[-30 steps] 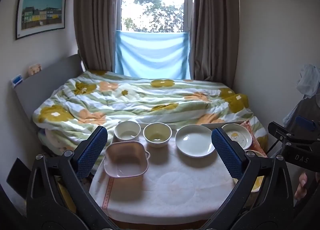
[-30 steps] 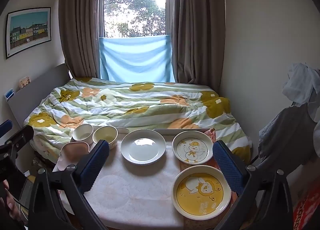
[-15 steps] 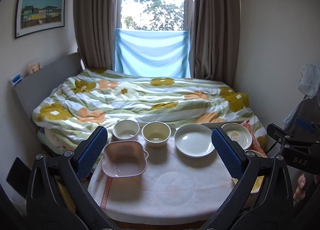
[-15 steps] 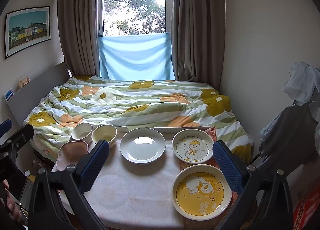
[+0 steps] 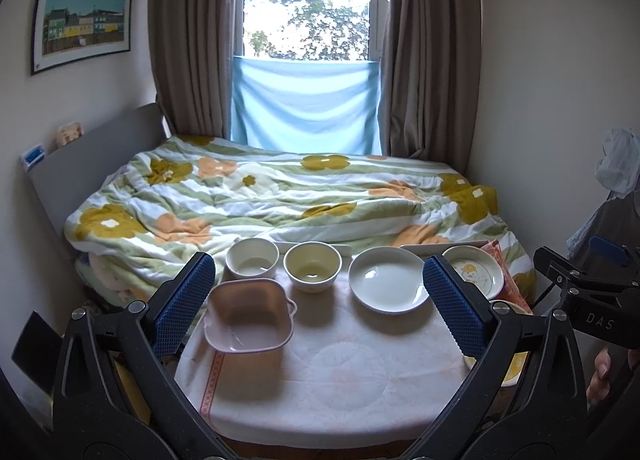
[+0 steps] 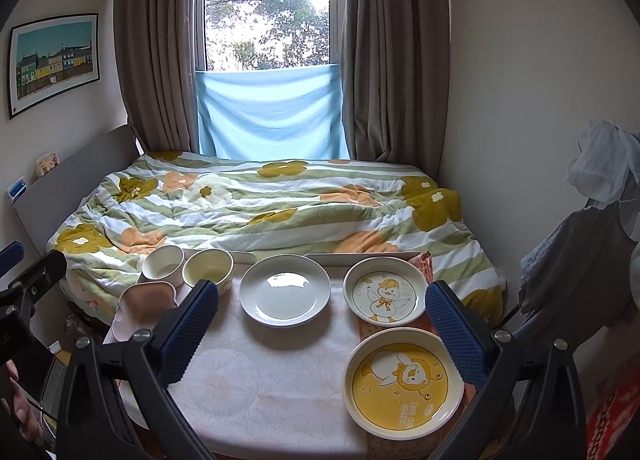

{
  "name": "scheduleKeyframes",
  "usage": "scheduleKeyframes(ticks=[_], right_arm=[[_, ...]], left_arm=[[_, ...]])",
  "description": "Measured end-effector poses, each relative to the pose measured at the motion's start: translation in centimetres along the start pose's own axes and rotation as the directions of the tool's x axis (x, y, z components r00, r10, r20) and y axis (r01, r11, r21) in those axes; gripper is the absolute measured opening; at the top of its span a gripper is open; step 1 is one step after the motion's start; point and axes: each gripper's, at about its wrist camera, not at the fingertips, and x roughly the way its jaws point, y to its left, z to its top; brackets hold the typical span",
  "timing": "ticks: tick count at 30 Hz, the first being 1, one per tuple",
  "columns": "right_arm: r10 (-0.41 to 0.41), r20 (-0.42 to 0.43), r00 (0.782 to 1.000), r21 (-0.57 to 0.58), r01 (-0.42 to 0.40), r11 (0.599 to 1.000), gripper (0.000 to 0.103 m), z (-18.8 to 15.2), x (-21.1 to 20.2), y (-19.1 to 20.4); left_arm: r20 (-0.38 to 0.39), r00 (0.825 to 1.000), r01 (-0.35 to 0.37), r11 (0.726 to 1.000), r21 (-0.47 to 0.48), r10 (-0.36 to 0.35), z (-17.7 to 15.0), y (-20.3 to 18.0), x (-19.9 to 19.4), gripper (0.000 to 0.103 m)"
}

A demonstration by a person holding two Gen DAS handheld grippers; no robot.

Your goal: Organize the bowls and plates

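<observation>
Both tongs spread wide, empty, above the near table edge. Pink dish (image 5: 249,315) just ahead of my left tongs (image 5: 320,300); yellow plate (image 6: 404,380) under my right tongs (image 6: 322,330). Suggest rim grip, then nest by size.

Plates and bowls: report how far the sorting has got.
Done: nothing stacked yet. The white bowl, yellow bowl, pink dish, white plate, duck plate and yellow plate each lie apart on the table.
In hand: nothing; left tongs and right tongs are open above the table.
Left: all the grouping.
</observation>
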Motion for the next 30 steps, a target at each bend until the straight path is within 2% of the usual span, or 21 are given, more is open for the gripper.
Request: scheduleKeyframes(ticks=[30], right_arm=[[0.003, -0.005, 1.000, 0.003, -0.003, 1.000, 0.103, -0.01, 0.11, -0.12]], left_arm=[[0.001, 1.000, -0.019, 1.000, 0.007, 0.019, 0.17, -0.16, -0.10, 0.103]])
